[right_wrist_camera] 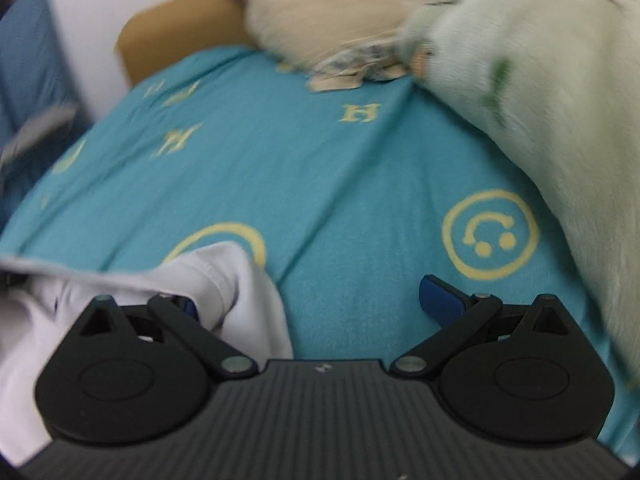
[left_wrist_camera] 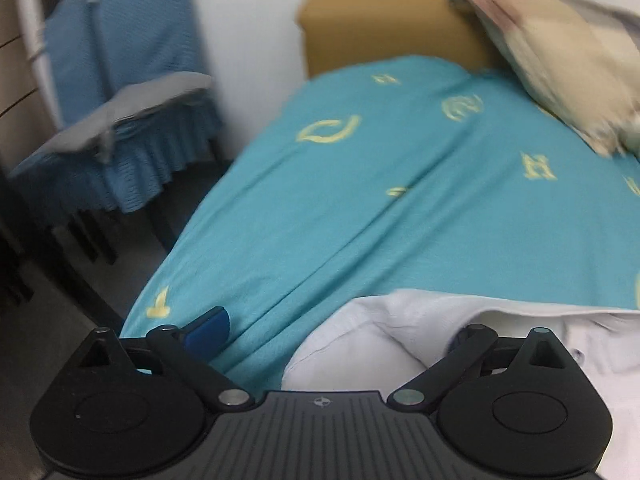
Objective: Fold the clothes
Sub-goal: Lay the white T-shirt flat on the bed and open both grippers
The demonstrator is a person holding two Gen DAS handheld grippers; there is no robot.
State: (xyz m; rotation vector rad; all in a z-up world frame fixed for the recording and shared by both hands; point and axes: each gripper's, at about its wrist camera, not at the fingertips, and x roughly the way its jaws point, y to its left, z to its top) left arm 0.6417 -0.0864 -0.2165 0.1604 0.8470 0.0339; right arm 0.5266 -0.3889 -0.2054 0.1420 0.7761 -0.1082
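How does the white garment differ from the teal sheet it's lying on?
The white garment is plain; the teal sheet carries yellow letters and smiley faces. The garment is bunched and rumpled at the near edge, while the sheet is spread across the bed with only long creases. The garment covers a small patch; the sheet covers nearly the whole bed. Both are soft cloth.

Your white shirt [left_wrist_camera: 384,344] lies crumpled on the teal bed sheet, low and right of centre in the left wrist view, lower left in the right wrist view [right_wrist_camera: 224,280].
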